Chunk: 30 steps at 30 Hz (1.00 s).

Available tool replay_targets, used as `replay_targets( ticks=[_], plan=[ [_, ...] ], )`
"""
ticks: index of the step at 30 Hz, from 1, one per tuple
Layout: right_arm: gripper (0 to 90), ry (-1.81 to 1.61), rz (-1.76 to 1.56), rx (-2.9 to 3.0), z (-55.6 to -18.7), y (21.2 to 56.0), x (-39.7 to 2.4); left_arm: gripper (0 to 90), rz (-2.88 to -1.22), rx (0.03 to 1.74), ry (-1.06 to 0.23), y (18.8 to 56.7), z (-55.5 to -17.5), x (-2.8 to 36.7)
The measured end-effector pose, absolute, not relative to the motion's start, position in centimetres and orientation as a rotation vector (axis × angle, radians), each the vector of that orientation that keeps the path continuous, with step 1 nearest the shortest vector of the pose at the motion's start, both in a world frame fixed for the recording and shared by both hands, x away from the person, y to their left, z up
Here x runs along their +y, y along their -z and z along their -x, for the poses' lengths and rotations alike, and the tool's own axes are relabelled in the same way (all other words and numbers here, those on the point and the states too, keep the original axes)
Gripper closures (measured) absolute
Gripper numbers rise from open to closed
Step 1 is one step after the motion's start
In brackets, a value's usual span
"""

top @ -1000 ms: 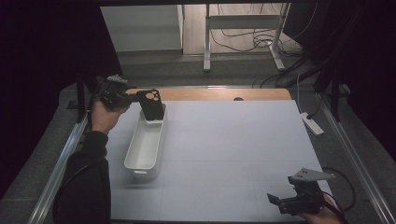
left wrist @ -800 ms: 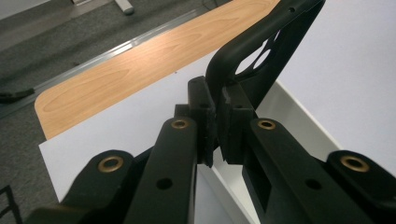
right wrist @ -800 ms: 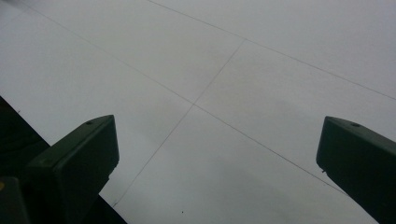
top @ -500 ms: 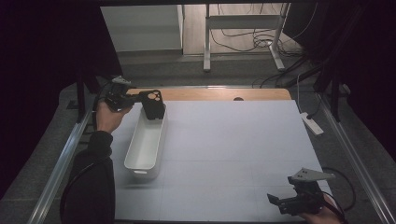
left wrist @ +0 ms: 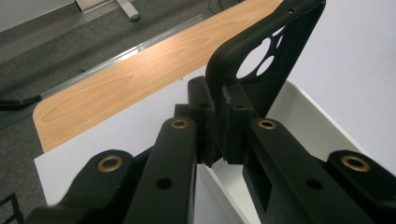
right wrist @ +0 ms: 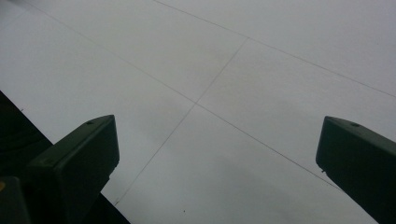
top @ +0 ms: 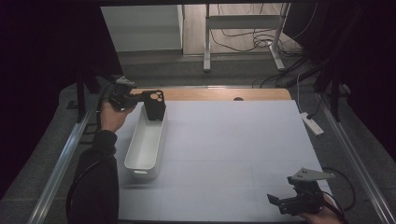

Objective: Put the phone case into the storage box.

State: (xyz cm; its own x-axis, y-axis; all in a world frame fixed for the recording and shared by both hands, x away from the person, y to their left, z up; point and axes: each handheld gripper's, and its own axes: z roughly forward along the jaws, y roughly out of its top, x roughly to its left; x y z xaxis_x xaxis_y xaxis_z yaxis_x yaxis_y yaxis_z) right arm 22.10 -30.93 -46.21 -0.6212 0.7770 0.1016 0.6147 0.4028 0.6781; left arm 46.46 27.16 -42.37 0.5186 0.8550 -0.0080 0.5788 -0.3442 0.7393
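Over at the far left corner of the table, we've got our left gripper (top: 140, 99) clamped tight on the black phone case (top: 154, 104), pads pinching one edge of it. From the left gripper view the case (left wrist: 261, 56) stands up between the jaws, camera cutouts showing pale table through them, and the left gripper (left wrist: 219, 126) has both pads pressed flat against its rim. We're holding it right over the far end of the white bin (top: 145, 144), the case's lower edge dipping at the bin's rim; whether it touches the bin we can't tell. That bin is a long narrow tub lying lengthwise on the pale mat (top: 233, 140), and its white wall (left wrist: 317, 126) runs just beneath the case. Beyond the mat, a strip of wooden tabletop (top: 219, 94) shows along the far edge.

Moving across to the right, the mat lies bare through the middle. Down at the near right corner sits our right gripper (top: 280, 203), well apart from the bin, jaws spread wide with nothing between them, just mat (right wrist: 210, 93) below.
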Motion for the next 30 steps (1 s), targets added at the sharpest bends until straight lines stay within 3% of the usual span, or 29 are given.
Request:
replay_targets(
  ticks=[11, 30],
  plan=[
    [0.0, -1.032, -1.229, 2.430, -22.10, 46.22, -30.94, 81.8, -2.027, 1.215, -0.541, 42.59, -46.89, 27.10],
    [0.0, -1.031, -1.229, 2.430, -22.09, 46.21, -30.96, 60.4, -1.993, 1.240, -0.429, 42.72, -46.61, 27.54]
  ],
)
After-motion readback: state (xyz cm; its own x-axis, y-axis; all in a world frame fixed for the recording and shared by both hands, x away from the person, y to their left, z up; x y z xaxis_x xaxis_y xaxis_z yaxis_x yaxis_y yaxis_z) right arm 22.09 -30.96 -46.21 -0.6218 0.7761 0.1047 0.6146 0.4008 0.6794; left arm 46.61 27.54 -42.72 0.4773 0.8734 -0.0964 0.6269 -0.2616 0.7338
